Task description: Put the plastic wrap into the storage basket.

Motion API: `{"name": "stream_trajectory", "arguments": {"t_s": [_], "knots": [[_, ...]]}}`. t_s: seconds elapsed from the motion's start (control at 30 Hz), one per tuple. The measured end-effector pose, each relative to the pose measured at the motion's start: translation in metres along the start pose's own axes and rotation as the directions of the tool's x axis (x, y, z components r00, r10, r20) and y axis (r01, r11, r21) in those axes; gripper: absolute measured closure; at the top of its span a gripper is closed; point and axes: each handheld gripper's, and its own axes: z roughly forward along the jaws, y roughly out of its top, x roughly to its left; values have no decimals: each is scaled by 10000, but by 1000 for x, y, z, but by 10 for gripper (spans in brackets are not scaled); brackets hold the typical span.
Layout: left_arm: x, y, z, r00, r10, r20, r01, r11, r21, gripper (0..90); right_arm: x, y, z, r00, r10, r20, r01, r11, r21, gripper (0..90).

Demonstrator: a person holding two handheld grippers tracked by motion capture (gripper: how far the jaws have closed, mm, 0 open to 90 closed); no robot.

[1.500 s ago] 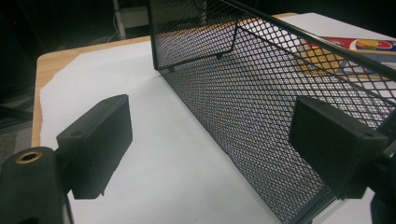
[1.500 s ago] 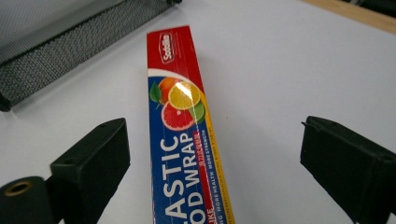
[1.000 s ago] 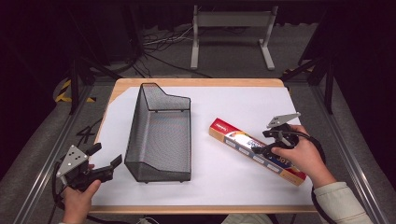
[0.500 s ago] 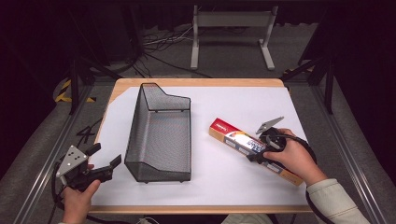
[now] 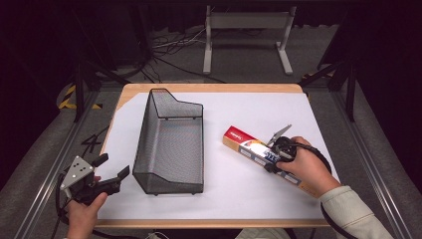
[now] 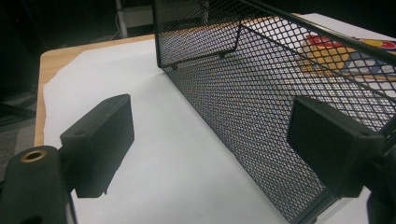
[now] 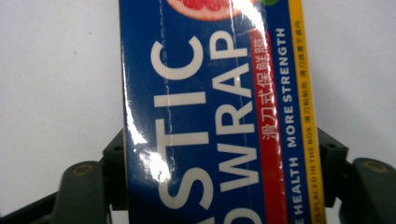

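Plastic-wrap box (image 5: 263, 154) lies flat on the white table cover (image 5: 234, 184), right of the mesh basket (image 5: 171, 142). I should square my right gripper (image 5: 272, 158) across its width before squeezing; its jaws straddle both long edges, apparently touching. My left gripper (image 5: 110, 180) hangs wide open, empty.

A high camera looks forward and down over the whole table (image 5: 259, 107). The left gripper view sits low, close beside the mesh basket (image 6: 261, 88), facing along its wall. The right gripper view peers straight down, very near, at the wrap box (image 7: 210, 116), also seen from above.
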Motion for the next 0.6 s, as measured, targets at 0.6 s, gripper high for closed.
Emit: {"name": "stream_trajectory", "arguments": {"t_s": [0.6], "knots": [[2, 0, -1, 10000, -75, -32, 75, 9999, -68, 159, 8, 6, -10, 9999, 53, 146, -56, 9998, 213, 400]]}}
